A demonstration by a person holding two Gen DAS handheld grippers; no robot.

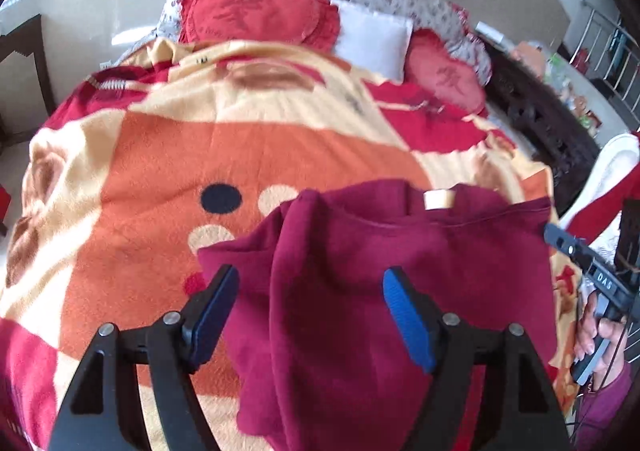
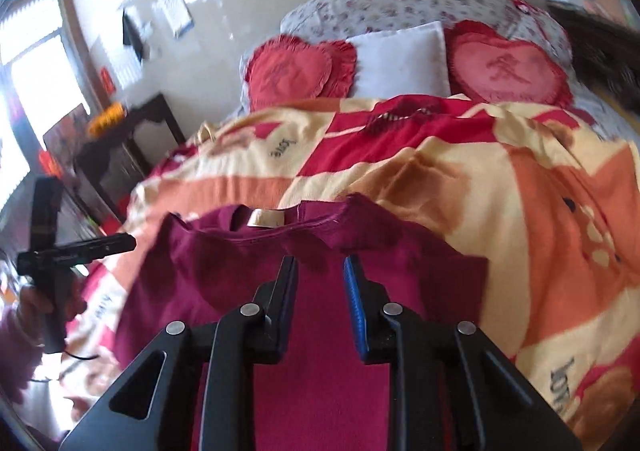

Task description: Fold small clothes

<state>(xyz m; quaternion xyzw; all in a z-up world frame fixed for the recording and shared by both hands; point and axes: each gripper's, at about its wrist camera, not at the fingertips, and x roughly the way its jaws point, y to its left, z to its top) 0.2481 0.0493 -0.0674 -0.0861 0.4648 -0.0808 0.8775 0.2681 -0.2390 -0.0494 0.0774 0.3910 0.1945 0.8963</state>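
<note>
A small maroon shirt [image 1: 400,271] lies on the bed blanket, collar with a cream label [image 1: 439,198] facing the pillows. One side is folded over the middle as a raised ridge. My left gripper [image 1: 310,287] is open above the shirt, its blue pads either side of that ridge, touching nothing. In the right wrist view the shirt [image 2: 248,271] lies under my right gripper [image 2: 320,271], whose jaws stand narrowly apart and hold nothing. The right gripper's body also shows in the left wrist view [image 1: 592,271], at the right edge; the left gripper's body shows in the right wrist view [image 2: 72,251].
The orange, red and cream blanket [image 1: 200,155] covers the bed. Red heart pillows [image 1: 256,17] and a white pillow [image 1: 374,39] lie at the head. A dark wooden bed frame [image 1: 536,123] runs on the right; a dark side table [image 2: 128,151] stands to the left.
</note>
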